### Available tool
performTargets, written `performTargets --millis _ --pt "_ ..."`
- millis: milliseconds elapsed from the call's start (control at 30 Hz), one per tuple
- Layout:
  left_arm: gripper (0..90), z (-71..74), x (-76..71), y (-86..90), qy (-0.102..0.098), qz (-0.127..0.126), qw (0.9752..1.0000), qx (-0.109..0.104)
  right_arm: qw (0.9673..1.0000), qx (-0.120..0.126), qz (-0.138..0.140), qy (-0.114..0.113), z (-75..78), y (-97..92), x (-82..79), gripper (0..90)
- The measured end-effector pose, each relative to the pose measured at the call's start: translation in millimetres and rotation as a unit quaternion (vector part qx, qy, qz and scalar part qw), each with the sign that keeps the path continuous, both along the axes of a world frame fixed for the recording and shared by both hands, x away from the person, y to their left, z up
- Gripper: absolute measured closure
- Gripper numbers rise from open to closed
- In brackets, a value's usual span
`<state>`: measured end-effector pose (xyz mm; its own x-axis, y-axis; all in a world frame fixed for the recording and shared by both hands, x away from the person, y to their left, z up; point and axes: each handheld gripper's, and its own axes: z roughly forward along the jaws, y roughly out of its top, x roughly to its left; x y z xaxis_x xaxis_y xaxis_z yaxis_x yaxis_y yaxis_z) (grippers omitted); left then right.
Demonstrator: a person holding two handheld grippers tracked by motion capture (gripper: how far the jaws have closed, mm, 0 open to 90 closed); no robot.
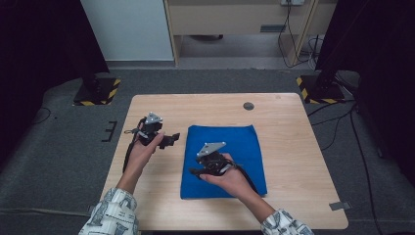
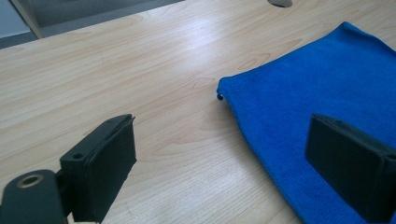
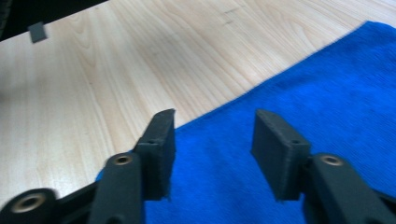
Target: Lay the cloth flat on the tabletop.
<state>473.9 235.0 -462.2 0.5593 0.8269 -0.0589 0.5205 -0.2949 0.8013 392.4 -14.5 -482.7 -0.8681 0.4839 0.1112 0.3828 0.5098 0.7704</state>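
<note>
Blue cloth [image 1: 225, 159], flat on bench [image 1: 288, 147]. Left claw [image 2: 224, 154] spread wide at its corner; right claw [image 3: 212, 149] half-spread over it, empty.

Blue cloth [image 2: 336, 88] ran off right gripper view's edges; right claw [image 1: 195, 172] hid cloth's near-left part.

No readable text, labels, brands or numbers, perhaps too small to tell
</note>
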Motion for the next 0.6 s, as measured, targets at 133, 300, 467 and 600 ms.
performTargets --millis 133,300,467,600 --pt "8.3 -1.9 0.7 2.0 0.002 0.006 1.0000 -0.003 0.9999 0.000 0.014 -0.005 -1.3 4.3 -6.8 57.7" --pt "8.3 -4.1 0.3 1.6 0.004 0.004 1.0000 -0.001 0.9994 -0.007 0.033 -0.003 -6.4 10.2 -15.2 65.1" --pt "8.3 -4.1 -0.1 2.8 0.003 0.005 1.0000 -0.002 0.9988 -0.008 0.048 0.001 -11.3 16.4 -22.4 69.7" --pt "8.5 -4.0 -0.4 4.7 0.004 0.007 1.0000 -0.002 0.9980 -0.020 0.060 0.003 -18.1 22.5 -30.1 70.1"
